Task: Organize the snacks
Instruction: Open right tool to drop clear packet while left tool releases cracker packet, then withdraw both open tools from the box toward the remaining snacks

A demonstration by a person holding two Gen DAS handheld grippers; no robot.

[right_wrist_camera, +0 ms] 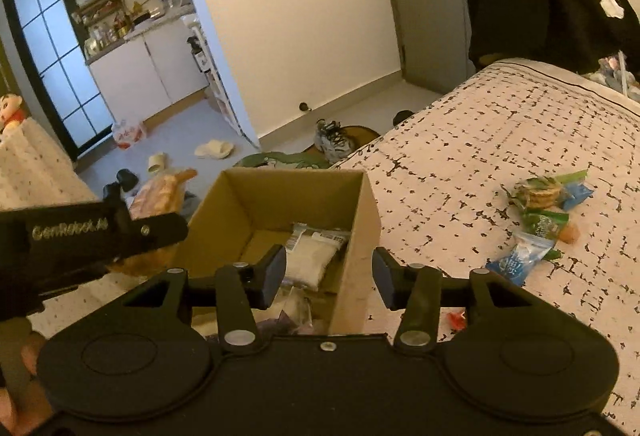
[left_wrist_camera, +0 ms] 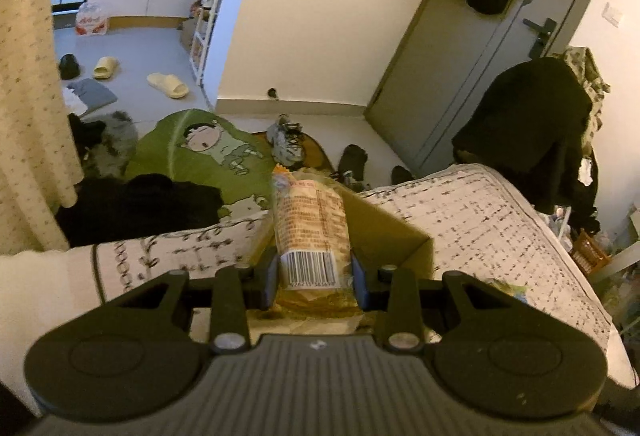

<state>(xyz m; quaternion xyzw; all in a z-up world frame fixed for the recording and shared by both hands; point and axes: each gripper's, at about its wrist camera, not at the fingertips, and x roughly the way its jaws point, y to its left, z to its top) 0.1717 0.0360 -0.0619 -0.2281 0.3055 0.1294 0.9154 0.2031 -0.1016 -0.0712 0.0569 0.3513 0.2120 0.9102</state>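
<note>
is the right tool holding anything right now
No, the right tool is open and empty, its fingers straddling the near wall of the cardboard box without pressing on it.

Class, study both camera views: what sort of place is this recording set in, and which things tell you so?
Most likely a lived-in studio flat or bedroom. A bed with a patterned cover fills one side, slippers and shoes lie on the floor, and a small kitchen counter shows beyond the wall.

The left gripper points downward, its pads clamped on a packet; the right gripper tilts down too, jaws apart and empty, pads straddling a box wall.
</note>
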